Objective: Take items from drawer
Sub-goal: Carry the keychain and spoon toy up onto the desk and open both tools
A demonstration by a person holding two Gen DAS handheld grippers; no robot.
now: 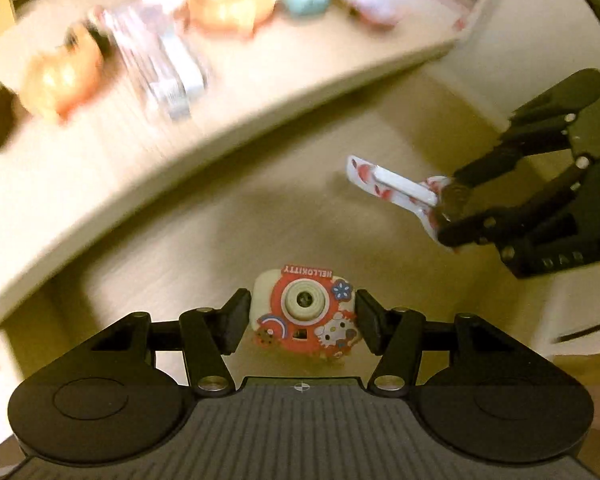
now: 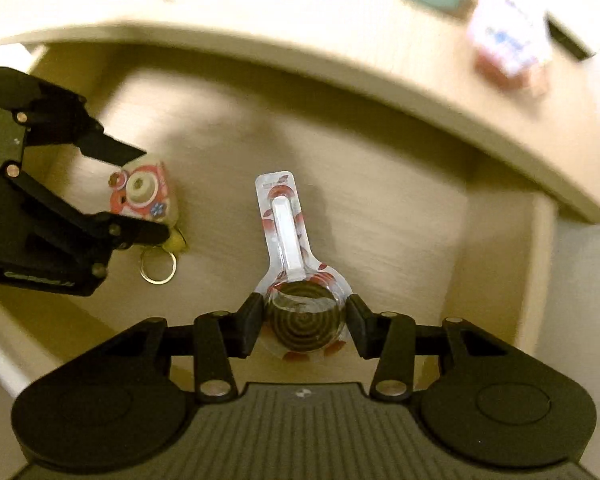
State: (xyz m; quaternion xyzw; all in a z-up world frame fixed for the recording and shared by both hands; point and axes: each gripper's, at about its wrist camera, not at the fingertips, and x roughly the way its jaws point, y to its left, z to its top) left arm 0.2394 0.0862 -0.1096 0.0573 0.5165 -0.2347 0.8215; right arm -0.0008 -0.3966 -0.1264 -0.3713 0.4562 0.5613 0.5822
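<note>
Inside the open drawer (image 2: 380, 200), both grippers point downward, each with an item between its fingers. At 6 o'clock in the left wrist view, the left gripper (image 1: 302, 316) has its fingers (image 1: 236, 320) clenched on the two sides of a toy camera (image 1: 304, 316), a white and red piece with a round lens and cartoon stickers. Seen from the right wrist view, a metal ring (image 2: 159, 270) hangs from that toy camera at 9 o'clock.

At 6 o'clock in the right wrist view, the right gripper (image 2: 305, 326) has its fingers (image 2: 252, 326) pressed on the round end of a packaged spoon (image 2: 296, 264), whose white handle points toward 12 o'clock over the drawer floor. A dark spiral disc shows in the round end.

Above the drawer, toward 12 o'clock, the bench (image 1: 260, 72) carries a blurred row of colourful items (image 1: 172, 60), too smeared to identify.
</note>
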